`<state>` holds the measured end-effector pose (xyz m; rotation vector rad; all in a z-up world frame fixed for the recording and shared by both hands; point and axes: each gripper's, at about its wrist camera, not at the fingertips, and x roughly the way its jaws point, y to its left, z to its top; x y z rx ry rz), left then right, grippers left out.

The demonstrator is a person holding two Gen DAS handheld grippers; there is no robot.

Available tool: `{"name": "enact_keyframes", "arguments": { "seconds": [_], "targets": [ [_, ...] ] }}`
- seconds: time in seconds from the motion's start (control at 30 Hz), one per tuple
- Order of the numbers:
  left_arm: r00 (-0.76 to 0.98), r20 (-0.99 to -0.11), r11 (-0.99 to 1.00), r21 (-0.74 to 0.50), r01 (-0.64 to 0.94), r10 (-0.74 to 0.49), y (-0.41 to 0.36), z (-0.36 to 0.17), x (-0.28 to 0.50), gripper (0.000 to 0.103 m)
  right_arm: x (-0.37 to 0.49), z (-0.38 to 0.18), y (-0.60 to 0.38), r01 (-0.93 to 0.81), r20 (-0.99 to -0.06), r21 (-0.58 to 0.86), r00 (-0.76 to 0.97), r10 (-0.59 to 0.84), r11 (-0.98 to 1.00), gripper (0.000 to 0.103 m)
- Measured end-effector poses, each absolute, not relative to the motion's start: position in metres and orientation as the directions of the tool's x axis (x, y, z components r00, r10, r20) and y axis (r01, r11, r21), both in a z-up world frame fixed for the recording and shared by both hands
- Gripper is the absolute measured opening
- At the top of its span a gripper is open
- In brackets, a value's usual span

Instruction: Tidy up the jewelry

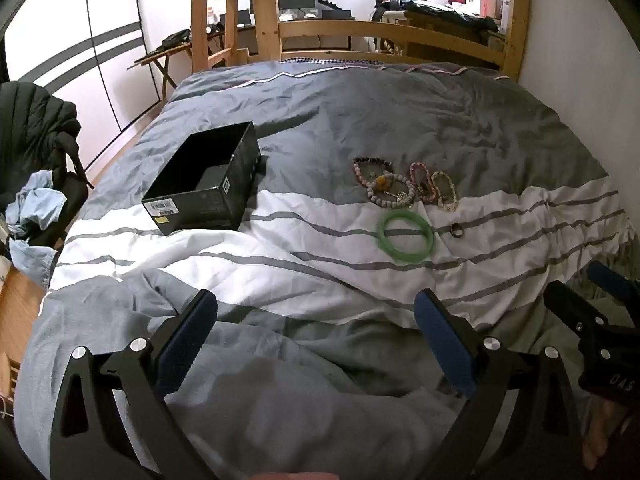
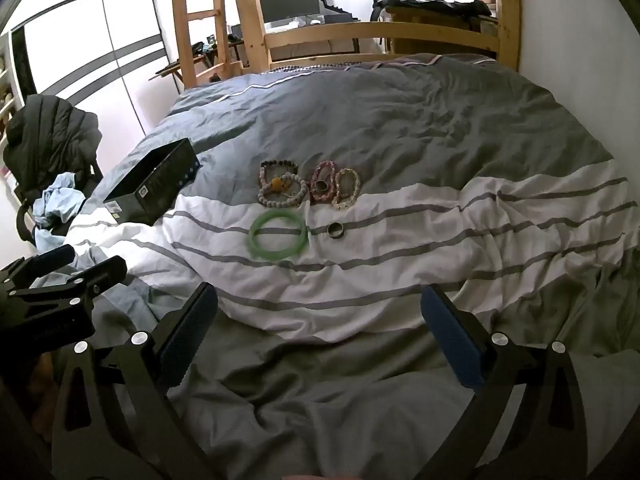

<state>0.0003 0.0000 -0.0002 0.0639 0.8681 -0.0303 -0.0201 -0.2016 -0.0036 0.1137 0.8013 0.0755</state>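
Several beaded bracelets (image 1: pixel 404 186) lie in a cluster on the duvet, also in the right wrist view (image 2: pixel 308 186). A green jade bangle (image 1: pixel 406 239) (image 2: pixel 279 235) lies just in front of them, with a small dark ring (image 1: pixel 457 229) (image 2: pixel 335 231) to its right. An open black box (image 1: pixel 208 182) (image 2: pixel 154 184) stands to the left of the jewelry. My left gripper (image 1: pixel 316 312) is open and empty, held back from the items. My right gripper (image 2: pixel 320 308) is open and empty, also short of the bangle.
The grey and white striped duvet (image 1: pixel 280 264) is rumpled, with folds near me. A wooden bed frame (image 1: pixel 384 36) rises at the far end. A black jacket and blue cloth on a chair (image 1: pixel 36 168) stand left of the bed. A white wall is on the right.
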Motion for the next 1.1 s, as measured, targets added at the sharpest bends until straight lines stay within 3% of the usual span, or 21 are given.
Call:
{"name": "enact_keyframes", "arguments": {
  "seconds": [1.1],
  "targets": [
    [0.646,-0.764,0.998,0.044,0.053,-0.001,0.0002,-0.0002,0.0001,0.097,-0.0190,-0.0055,-0.2017,-0.025,-0.715,0.131,0.690,0.112,0.991,0.100]
  ]
}}
